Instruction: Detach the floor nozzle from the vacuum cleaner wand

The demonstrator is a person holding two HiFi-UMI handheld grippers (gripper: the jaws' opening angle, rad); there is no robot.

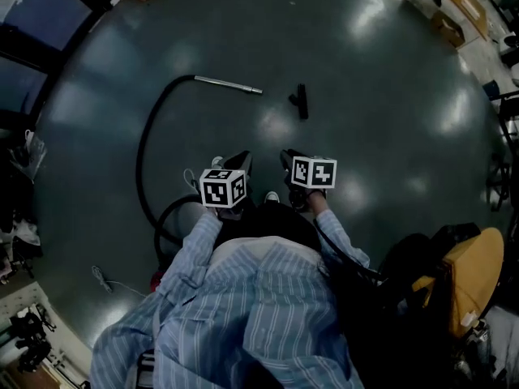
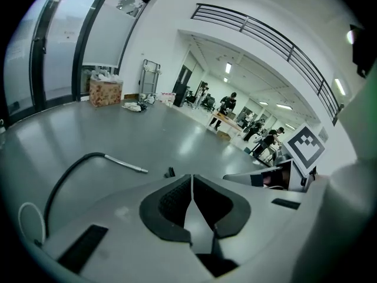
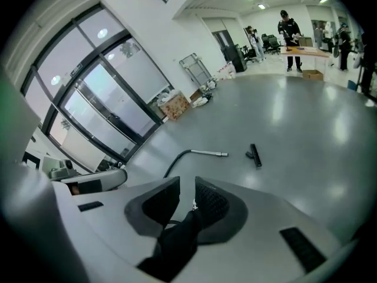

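Observation:
The black floor nozzle (image 1: 301,101) lies on the grey floor, apart from the metal wand (image 1: 228,84), with a gap of bare floor between it and the wand's tip. A black hose (image 1: 146,148) curves from the wand back toward my feet. Both grippers hover close to my body, well short of these parts. My left gripper (image 1: 242,162) is shut with nothing in it. My right gripper (image 1: 290,160) stands narrowly open and empty. The left gripper view shows its jaws (image 2: 192,184) together, wand (image 2: 126,164) and nozzle (image 2: 169,172) beyond. The right gripper view shows wand (image 3: 209,152) and nozzle (image 3: 254,155).
A glass wall (image 3: 100,99) runs along the left, with a cardboard box (image 3: 175,107) and a cart (image 3: 194,66) near it. People stand at a table (image 3: 303,50) far off. A yellow seat (image 1: 466,278) sits at my right, a white cord (image 1: 101,278) at my left.

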